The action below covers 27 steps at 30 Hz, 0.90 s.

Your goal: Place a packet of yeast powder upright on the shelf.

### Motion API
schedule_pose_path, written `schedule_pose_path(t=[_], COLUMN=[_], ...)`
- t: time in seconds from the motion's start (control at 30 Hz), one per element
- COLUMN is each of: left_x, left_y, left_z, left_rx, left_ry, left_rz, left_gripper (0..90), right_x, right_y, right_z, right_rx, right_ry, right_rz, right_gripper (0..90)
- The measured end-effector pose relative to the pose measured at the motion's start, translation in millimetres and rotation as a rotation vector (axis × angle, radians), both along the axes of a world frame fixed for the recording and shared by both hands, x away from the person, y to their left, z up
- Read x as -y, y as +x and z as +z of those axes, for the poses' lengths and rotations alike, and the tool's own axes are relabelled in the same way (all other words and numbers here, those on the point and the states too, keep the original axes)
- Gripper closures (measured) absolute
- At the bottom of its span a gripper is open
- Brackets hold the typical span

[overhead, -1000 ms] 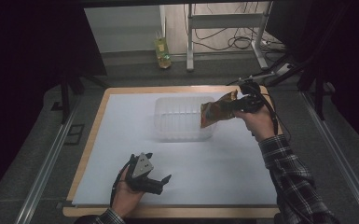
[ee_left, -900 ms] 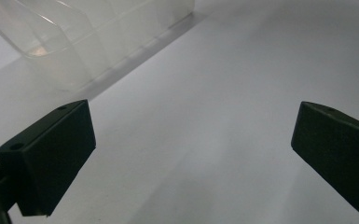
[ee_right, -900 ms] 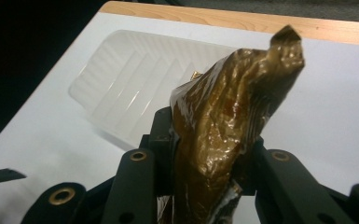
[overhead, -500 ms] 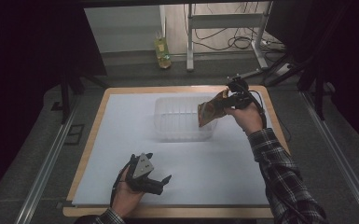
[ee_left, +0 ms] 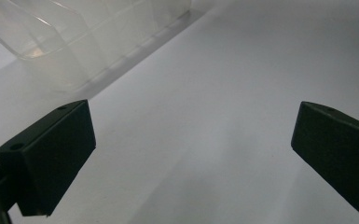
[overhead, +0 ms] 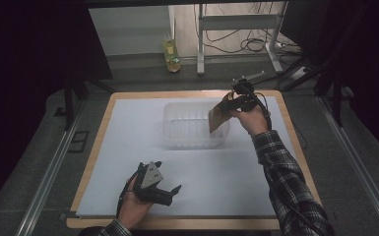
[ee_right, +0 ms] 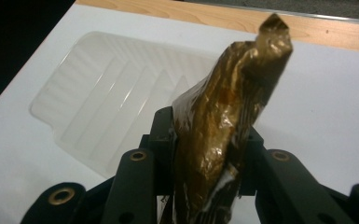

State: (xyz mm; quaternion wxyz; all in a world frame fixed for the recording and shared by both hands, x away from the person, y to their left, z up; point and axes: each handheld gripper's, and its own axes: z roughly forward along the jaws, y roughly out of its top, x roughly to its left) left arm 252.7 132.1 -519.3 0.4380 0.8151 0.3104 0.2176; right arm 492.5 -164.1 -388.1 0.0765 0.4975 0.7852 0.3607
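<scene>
**Gold foil packet held over the rim of a clear bin**

At the bottom of the high view, left of centre, the person's left hand rests on the white sheet (overhead: 128, 147) with the left gripper (overhead: 170, 189) lying low on it, jaws pointing toward the right of the frame. In the left gripper view its two black jaws stand wide apart at the lower left and right edges, with nothing but bare white surface between them; a corner of the clear plastic bin (ee_left: 60, 42) shows in the upper left of that view, well apart from the jaws.

Farther up the high view, a plaid sleeve (overhead: 288, 182) runs from the lower right corner toward the centre right, ending in the hand that carries the right gripper (overhead: 225, 104). That gripper is clamped on a crinkled gold-brown foil packet (overhead: 218, 118), which hangs at the right end of the bin (overhead: 187, 128), over its rim. In the right gripper view the packet (ee_right: 224, 126) rises from between the closed jaws at the bottom centre and reaches to the upper right, its top twisted, with the ribbed floor of the bin (ee_right: 102, 93) beyond it on the left.

Beyond the bin lies the far wooden edge of the table (overhead: 142, 93), and past that, on the floor at the top centre, stands a yellowish bottle (overhead: 171, 51).
</scene>
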Motion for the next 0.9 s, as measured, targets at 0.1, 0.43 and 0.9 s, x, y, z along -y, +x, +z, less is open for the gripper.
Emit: schedule_pose_path(t=[0.1, 0.43, 0.9], left_x=[0.2, 0.8, 3.2], left_y=[-0.1, -0.3, -0.7], left_z=[-0.1, -0.1, -1.0], left_rx=[0.000, -0.001, -0.001], left_ry=[0.001, 0.007, 0.015], left_rz=[-0.001, -0.008, -0.016], left_gripper=[0.0, 0.0, 0.0], right_x=[-2.9, -16.5, -25.4], right_y=[4.7, 18.1, 25.5], right_z=[-1.4, -12.6, -33.1], right_rx=[0.003, 0.006, -0.003], right_ry=[0.005, 0.035, 0.058], right_rz=[-0.008, -0.025, -0.023], right_gripper=[67.6, 67.7, 65.7])
